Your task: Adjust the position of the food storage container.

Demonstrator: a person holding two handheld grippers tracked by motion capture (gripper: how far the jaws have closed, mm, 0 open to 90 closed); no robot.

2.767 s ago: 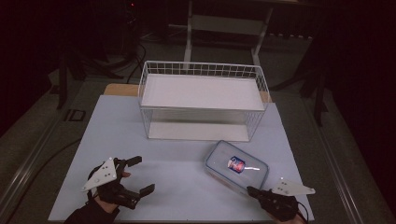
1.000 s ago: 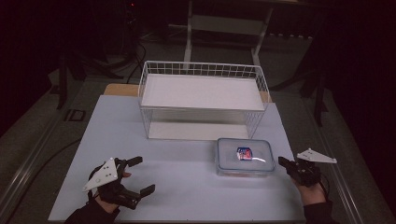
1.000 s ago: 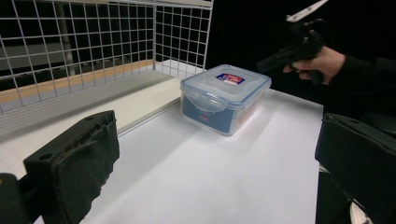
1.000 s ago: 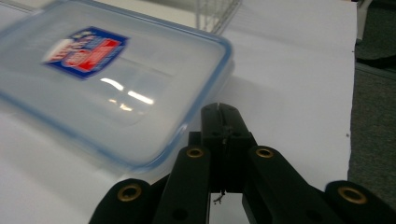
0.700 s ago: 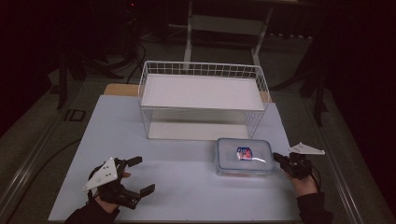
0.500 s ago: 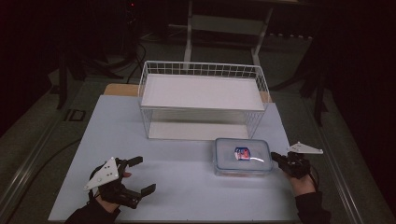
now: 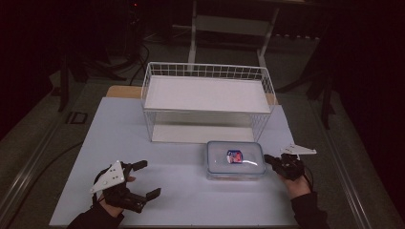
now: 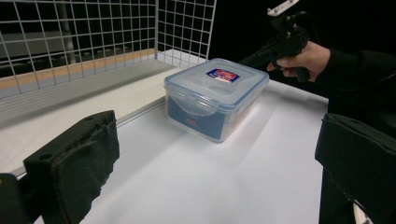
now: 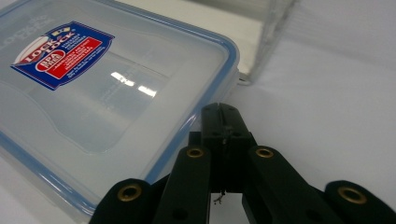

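A clear plastic container point(image 7: 235, 160) with a blue-rimmed lid and a red-and-blue label sits on the white table point(image 7: 119, 129), just in front of the wire basket. My right gripper point(image 7: 267, 159) is shut, its closed tip pressed against the container's right edge; in the right gripper view the tip point(image 9: 223, 116) meets the lid's blue rim point(image 9: 212, 100). My left gripper point(image 7: 149, 179) rests open at the front left, well away from the container point(image 8: 215, 95), with nothing between its wide-apart jaws. From the left gripper view the right gripper point(image 8: 247, 58) shows behind the box, held by a hand.
A white wire basket point(image 7: 205, 71) with a white floor stands across the back middle of the table; its mesh wall point(image 8: 93, 37) rises just behind the container. Dark floor, cables and stand legs surround the table.
The right gripper came from the front right corner to the container's right side and moved left. The container turned square to the basket and slid a little left. The left gripper stayed put.
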